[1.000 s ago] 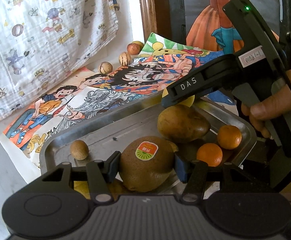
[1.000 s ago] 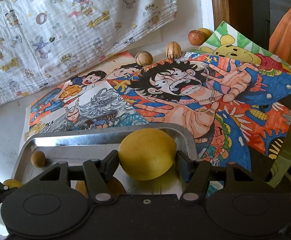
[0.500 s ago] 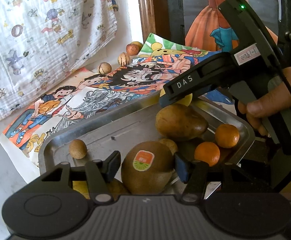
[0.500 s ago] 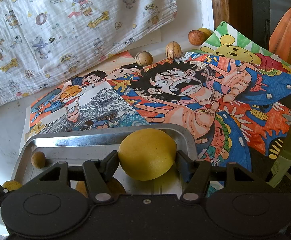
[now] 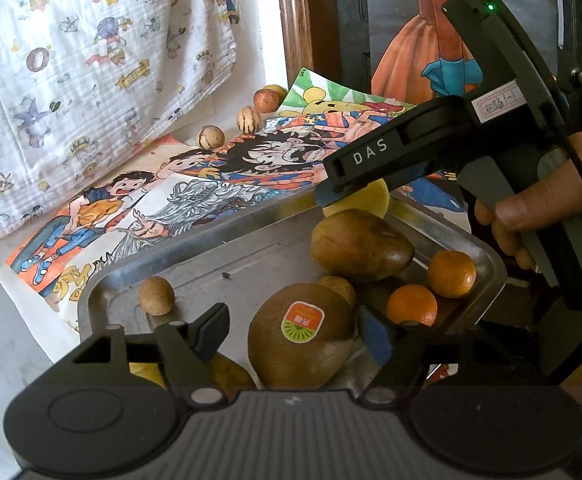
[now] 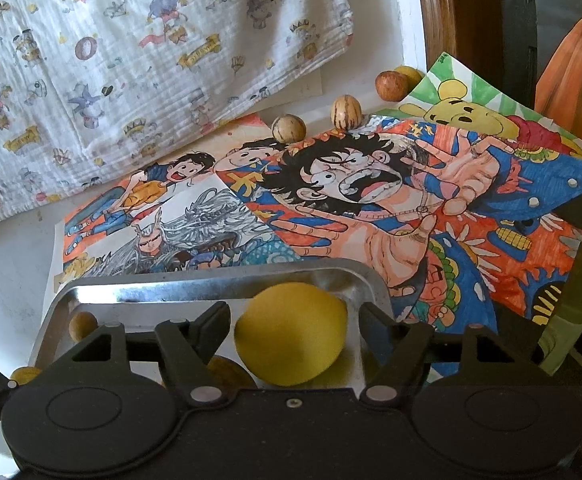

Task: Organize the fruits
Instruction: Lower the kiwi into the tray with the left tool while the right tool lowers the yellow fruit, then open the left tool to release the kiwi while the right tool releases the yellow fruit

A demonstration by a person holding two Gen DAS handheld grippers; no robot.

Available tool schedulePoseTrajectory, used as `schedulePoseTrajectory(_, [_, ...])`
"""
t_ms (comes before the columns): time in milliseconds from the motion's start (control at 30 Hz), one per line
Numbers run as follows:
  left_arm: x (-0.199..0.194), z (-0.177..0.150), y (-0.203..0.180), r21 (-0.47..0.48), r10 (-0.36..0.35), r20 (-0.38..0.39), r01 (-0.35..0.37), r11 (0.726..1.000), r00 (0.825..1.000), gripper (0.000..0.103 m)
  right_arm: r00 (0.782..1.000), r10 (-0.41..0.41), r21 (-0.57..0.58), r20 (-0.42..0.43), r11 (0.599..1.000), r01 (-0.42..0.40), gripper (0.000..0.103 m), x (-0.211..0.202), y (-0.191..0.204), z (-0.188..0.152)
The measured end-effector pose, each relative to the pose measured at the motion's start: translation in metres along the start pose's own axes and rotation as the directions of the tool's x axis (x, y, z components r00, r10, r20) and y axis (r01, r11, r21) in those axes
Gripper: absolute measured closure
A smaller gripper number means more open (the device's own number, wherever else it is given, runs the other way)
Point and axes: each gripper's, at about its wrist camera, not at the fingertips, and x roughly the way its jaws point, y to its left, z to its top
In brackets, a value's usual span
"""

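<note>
Left half of the metal tray [image 5: 103, 280] lies bare but for one small brown fruit [image 5: 156, 295]; its right half is crowded, seemingly impassable.

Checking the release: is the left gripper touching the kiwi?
Apart on the left side: the left wrist view shows tray between the left gripper's left finger and the kiwi; right-finger contact cannot be told.

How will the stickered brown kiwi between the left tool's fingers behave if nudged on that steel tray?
The oval brown kiwi with the orange-green sticker will likely roll or wobble, since its rounded body sits on the smooth steel tray. Its fuzzy-looking skin probably grips well. The open left tool isn't pinching it, and a nudge may bump the small orange mandarin nearby.
</note>
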Motion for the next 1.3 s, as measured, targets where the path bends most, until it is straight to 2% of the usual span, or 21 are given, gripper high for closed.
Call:
schedulePoseTrajectory(100, [-0.001, 0.000, 0.000, -0.004, -0.001, 0.001, 0.001, 1.000, 1.000, 0.027, 1.000, 0.000, 0.002, 0.005, 1.000, 0.000, 0.029, -0.003, 0.001, 0.001])
schedulePoseTrajectory(200, [-0.002, 0.000, 0.000, -0.008, -0.001, 0.006, 0.001, 1.000, 1.000, 0.023, 1.000, 0.002, 0.001, 0.013, 1.000, -0.002, 0.023, -0.006, 0.003, 0.002])
schedulePoseTrajectory(367, [-0.008, 0.002, 0.003, -0.023, 0.014, 0.024, -0.013, 1.000, 1.000, 0.011, 1.000, 0.010, 0.002, 0.030, 1.000, -0.010, 0.017, -0.016, 0.005, 0.004])
schedulePoseTrajectory(533, [-0.015, 0.006, 0.007, -0.045, 0.018, 0.051, -0.015, 0.999, 0.999, 0.002, 0.997, 0.032, 0.016, 0.066, 0.999, -0.033, 0.002, -0.032, 0.010, 0.009])
schedulePoseTrajectory(600, [-0.018, 0.008, 0.009, -0.050, 0.016, 0.060, -0.013, 0.999, 0.998, 0.001, 0.996, 0.039, 0.020, 0.075, 0.999, -0.040, 0.001, -0.038, 0.012, 0.010])
schedulePoseTrajectory(1067, [-0.037, 0.022, 0.027, -0.124, 0.054, 0.096, -0.042, 0.991, 0.994, 0.001, 0.991, 0.066, 0.015, 0.117, 0.998, -0.068, 0.001, -0.082, 0.031, 0.008])
schedulePoseTrajectory(1300, [-0.046, 0.036, 0.042, -0.152, 0.082, 0.122, -0.063, 0.986, 0.989, 0.001, 0.983, 0.075, -0.010, 0.165, 0.997, -0.075, 0.001, -0.109, 0.042, 0.013])
